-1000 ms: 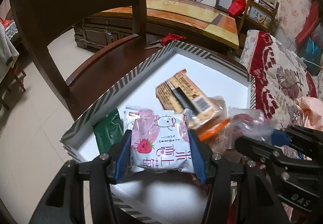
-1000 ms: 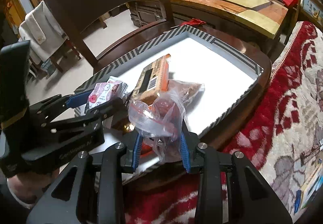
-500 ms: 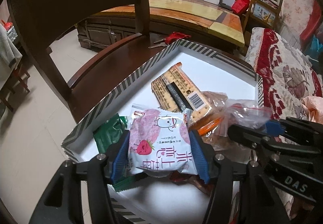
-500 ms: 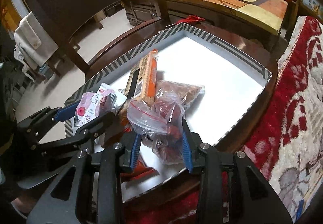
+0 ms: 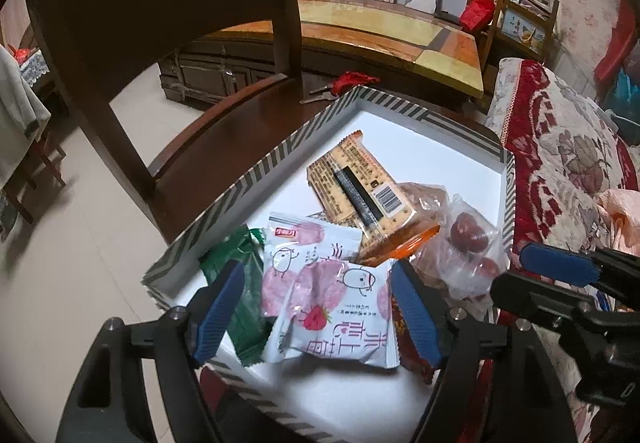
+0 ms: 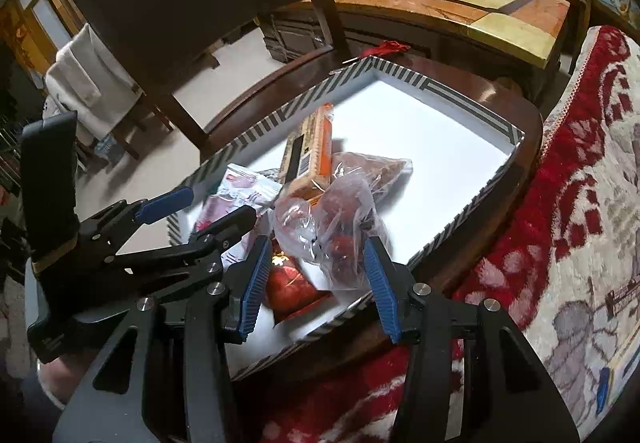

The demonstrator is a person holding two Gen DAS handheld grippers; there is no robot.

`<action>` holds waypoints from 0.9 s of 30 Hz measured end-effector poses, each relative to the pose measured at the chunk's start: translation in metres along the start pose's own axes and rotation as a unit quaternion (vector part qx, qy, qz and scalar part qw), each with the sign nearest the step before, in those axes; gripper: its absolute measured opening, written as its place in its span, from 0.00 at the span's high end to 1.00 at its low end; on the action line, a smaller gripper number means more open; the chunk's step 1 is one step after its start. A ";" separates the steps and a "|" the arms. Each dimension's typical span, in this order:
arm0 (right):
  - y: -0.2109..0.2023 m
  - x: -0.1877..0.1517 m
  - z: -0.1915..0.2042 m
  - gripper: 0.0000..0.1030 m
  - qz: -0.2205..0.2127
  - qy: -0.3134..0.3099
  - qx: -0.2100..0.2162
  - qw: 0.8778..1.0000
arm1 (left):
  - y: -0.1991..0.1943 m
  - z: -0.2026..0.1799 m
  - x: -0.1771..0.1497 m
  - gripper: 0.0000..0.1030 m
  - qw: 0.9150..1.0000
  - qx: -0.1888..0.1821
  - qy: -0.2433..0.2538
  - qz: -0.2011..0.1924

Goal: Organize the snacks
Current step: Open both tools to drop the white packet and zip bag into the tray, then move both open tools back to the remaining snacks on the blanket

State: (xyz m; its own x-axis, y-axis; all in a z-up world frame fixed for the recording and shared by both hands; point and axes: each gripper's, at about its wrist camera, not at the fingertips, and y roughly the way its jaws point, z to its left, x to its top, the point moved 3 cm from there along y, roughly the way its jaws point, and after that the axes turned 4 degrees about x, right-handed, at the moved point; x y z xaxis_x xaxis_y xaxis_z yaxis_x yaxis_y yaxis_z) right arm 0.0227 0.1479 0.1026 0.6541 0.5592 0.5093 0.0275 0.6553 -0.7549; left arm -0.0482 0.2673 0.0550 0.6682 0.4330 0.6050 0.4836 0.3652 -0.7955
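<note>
A red packet [image 6: 294, 289] lies half buried under the clear bag [image 6: 334, 227] and the pink strawberry packet [image 5: 328, 295], its print unreadable, while the striped box's [image 5: 256, 171] near corner is cut off behind the black gripper frames in both views.
</note>
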 end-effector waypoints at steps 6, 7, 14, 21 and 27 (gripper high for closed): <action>-0.004 -0.009 -0.003 0.54 0.002 0.009 0.000 1.000 | -0.012 -0.001 0.000 0.23 1.000 0.001 0.001 -0.009; -0.004 -0.010 -0.004 0.54 0.001 0.010 -0.002 1.000 | -0.013 -0.001 0.000 0.21 1.000 0.001 0.001 -0.010; -0.016 -0.012 -0.006 0.54 -0.015 0.014 -0.014 1.000 | -0.026 -0.008 0.000 0.14 1.000 -0.002 0.003 -0.021; -0.048 -0.030 -0.012 0.54 -0.049 0.010 -0.041 0.998 | -0.037 -0.027 -0.002 0.12 0.999 -0.018 0.011 -0.028; -0.075 -0.053 -0.034 0.47 -0.068 0.039 -0.056 0.995 | -0.047 -0.051 -0.005 0.10 0.998 -0.037 0.022 -0.036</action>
State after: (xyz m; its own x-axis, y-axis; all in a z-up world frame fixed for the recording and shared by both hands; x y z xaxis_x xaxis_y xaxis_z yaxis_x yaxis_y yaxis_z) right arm 0.0115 0.0515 0.1181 0.6955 0.4255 0.5790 0.2011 0.6583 -0.7254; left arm -0.0458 0.2058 0.0878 0.6535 0.3715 0.6596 0.5707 0.3306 -0.7516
